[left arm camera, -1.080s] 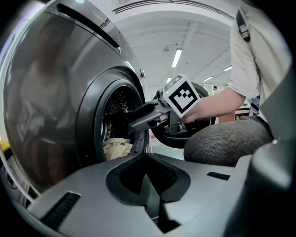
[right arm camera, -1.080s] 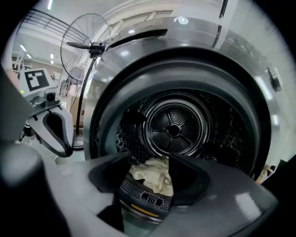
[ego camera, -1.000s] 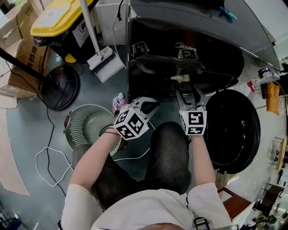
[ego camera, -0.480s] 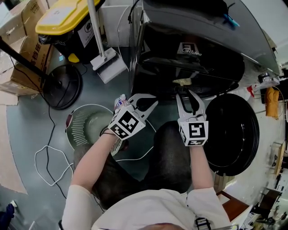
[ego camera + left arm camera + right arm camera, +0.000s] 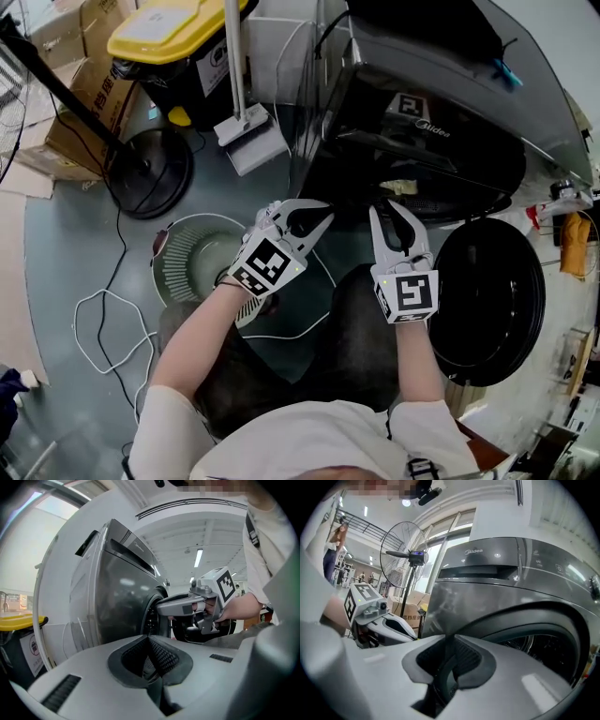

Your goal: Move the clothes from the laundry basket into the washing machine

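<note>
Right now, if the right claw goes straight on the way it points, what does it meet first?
Probably the washing machine, at the rim of its door opening; depth is unclear. The right claw has just been closing on nothing.

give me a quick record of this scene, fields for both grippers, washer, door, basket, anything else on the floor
left gripper: jaws together, empty, held in front of the washer
right gripper: jaws have just been closing, all but together, nothing between them
washing machine: dark grey front loader
door: swung open, to the right
laundry basket: on the floor, left of the person; no clothes visible inside
fan base: on the floor beyond the basket
</note>
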Tool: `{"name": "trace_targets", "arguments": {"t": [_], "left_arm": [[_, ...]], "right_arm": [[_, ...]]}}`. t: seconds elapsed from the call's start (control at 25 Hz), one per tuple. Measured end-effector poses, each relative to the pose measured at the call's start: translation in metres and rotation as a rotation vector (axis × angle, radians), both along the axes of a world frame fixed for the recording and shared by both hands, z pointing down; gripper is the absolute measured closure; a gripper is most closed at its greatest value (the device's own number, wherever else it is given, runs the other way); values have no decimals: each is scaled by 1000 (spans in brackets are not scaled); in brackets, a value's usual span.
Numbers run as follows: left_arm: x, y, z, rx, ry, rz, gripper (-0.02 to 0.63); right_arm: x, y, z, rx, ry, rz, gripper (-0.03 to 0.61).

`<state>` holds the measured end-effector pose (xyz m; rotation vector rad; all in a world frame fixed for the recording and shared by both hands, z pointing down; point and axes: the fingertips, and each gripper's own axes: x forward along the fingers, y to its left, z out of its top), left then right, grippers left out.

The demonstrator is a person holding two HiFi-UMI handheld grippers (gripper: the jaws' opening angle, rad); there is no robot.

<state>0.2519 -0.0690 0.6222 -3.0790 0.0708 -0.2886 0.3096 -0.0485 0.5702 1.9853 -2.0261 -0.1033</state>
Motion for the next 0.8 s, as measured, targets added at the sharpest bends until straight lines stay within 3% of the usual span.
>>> {"name": "trace_targets", "arguments": {"t": [0.32, 0.64, 0.8], "left_arm": [[-39, -29, -18, -54, 62, -98, 607], [-77, -53, -55, 59, 79, -130, 607], [-90, -62, -46, 75, 57, -167, 607]], "right_arm": [[-38, -22, -5, 19, -1, -132, 568], [-77, -47, -15, 51, -14, -286, 568], [-92, -65, -8, 54, -13, -345, 568]]}}
